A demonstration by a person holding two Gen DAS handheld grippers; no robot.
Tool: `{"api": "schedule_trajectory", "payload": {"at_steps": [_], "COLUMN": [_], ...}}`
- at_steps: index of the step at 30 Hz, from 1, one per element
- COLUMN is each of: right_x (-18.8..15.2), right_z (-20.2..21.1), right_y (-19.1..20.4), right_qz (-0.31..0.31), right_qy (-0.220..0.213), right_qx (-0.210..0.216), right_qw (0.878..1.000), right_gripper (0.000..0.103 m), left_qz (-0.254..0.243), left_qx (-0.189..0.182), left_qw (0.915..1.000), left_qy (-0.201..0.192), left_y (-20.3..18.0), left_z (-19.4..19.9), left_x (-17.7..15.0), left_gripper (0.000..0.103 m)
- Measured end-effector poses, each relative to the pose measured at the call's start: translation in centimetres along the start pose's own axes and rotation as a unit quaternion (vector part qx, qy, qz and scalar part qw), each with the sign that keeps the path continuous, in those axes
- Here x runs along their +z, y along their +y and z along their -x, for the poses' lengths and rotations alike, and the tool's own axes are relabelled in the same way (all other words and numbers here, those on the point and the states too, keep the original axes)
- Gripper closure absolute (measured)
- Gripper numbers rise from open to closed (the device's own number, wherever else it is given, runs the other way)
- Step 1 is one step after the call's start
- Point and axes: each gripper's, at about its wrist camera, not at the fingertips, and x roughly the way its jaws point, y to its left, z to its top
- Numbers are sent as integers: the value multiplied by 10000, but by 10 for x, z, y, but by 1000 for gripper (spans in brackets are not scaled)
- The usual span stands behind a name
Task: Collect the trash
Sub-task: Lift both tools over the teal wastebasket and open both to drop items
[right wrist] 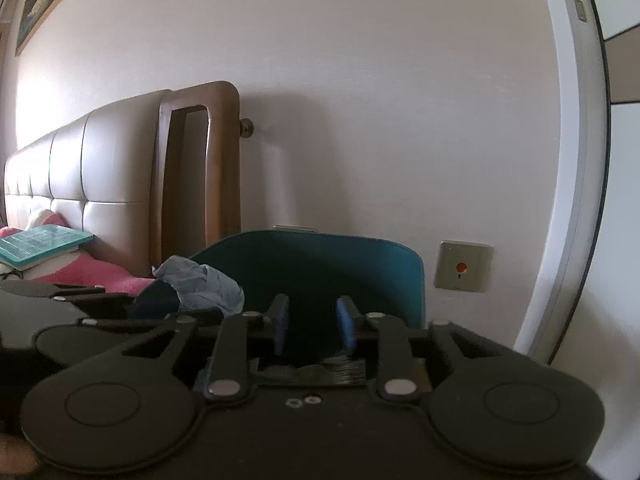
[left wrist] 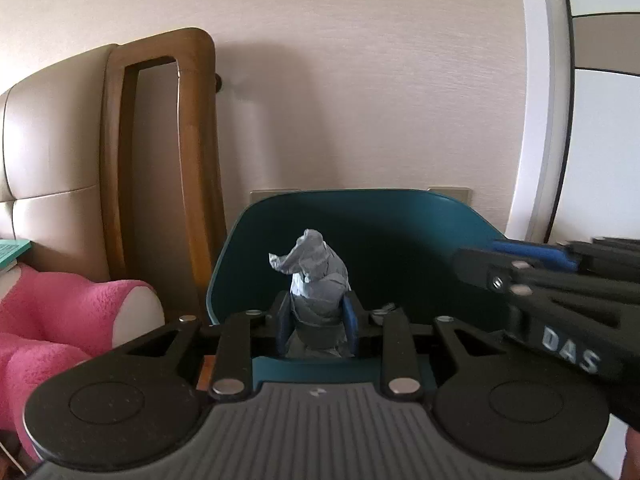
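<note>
The left gripper has its blue pads pinched on a crumpled grey tissue, which sticks up between them over the teal bin. Just beside it, the right gripper stands part open, holding nothing, above the same bin.

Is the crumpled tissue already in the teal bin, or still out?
Still out. The crumpled tissue is pinched in the left tool, held in front of the teal bin.

Place: a bedroom in a home.
Evidence: padded headboard at far left; pink plush toy and book beside it.
</note>
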Motion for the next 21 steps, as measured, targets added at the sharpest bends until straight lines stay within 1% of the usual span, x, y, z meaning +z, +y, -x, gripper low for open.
{"api": "schedule_trajectory", "payload": {"at_steps": [1, 2, 3, 4, 5, 6, 7, 10, 11, 12, 13, 16, 18, 21], "right_x": [-1, -4, -6, -5, -6, -7, -7, -8, -9, -11, -12, -18, -22, -29], "right_z": [1, 3, 5, 6, 10, 12, 16, 27, 32, 35, 40, 53, 60, 69], "right_y": [-2, -4, -5, -6, -7, -8, -9, -13, -14, -14, -15, -15, -14, -12], "right_qz": [-14, -2, 14, 27, 20, 5, 0, -6, -8, -28, -32, 56, 120, 132], "right_qy": [24, 36, 17, 1, -7, -26, -60, -139, -155, -185, -217, -303, -327, -354], "right_qx": [13, 17, 11, 13, 48, 67, 65, 176, 193, 227, 272, 330, 400, 484], "right_qw": [10000, 10000, 10000, 10000, 10000, 10000, 10000, 9997, 9997, 9996, 9994, 9990, 9986, 9981], "right_gripper": [76, 76, 76, 76, 75, 74, 73, 72, 67, 58, 56, 56, 56, 53], "left_qz": [4, 19, 39, 60, 65, 68, 59, 53, 73, 75, 66, 65, 95, 37], "left_qx": [2, -15, -29, -47, -55, -21, -14, -42, -59, -80, -104, -114, -192, -221], "left_qw": [10000, 10000, 10000, 10000, 10000, 9999, 9999, 9999, 9998, 9998, 9998, 9994, 9990, 9990], "left_qy": [7, 10, 17, 15, -35, -92, -137, -134, -151, -164, -179, -305, -384, -395], "left_y": [0, 0, 0, 0, 0, 0, 0, -1, 0, 0, 0, 0, 2, 1], "left_z": [0, 0, 0, 0, 2, 4, 5, 10, 12, 15, 18, 31, 42, 56], "left_x": [0, 1, 1, 1, 1, 1, 1, 1, 0, 0, -1, -3, -4, -9], "left_gripper": [75, 71, 60, 52, 38, 28, 26, 25, 25, 24, 23, 23, 23, 23]}}
